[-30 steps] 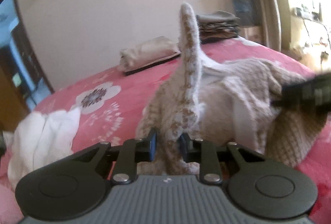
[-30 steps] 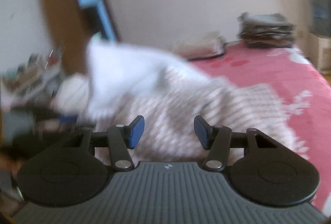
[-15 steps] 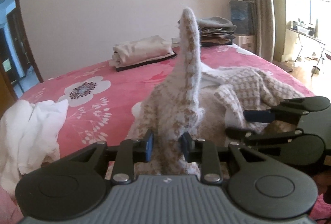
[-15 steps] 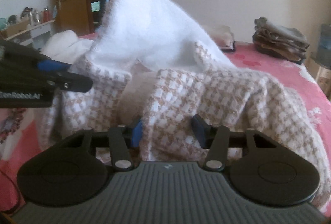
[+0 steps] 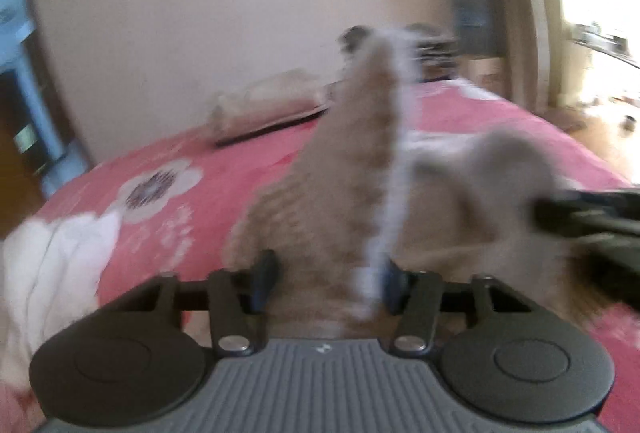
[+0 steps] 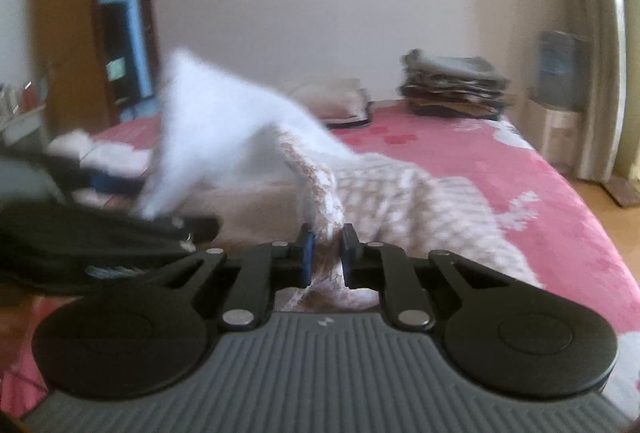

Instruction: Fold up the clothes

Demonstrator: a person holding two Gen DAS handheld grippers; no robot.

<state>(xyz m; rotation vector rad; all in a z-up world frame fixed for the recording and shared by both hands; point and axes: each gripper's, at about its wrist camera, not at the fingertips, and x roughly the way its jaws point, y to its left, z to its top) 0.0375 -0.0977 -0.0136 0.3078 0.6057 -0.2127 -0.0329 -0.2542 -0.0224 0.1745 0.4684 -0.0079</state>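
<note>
Right gripper (image 6: pixel 327 253) is clamped on a bunched fold of the checked fleece garment (image 6: pixel 400 201). Left gripper (image 5: pixel 326 283) has its fingers spread wide, fabric standing between them, pink bed (image 5: pixel 168 193) beyond.

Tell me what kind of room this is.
Most likely a bedroom in a home: a bed under a pink flowered bedspread, stacks of folded clothes along the far wall, and an open wooden door.
</note>
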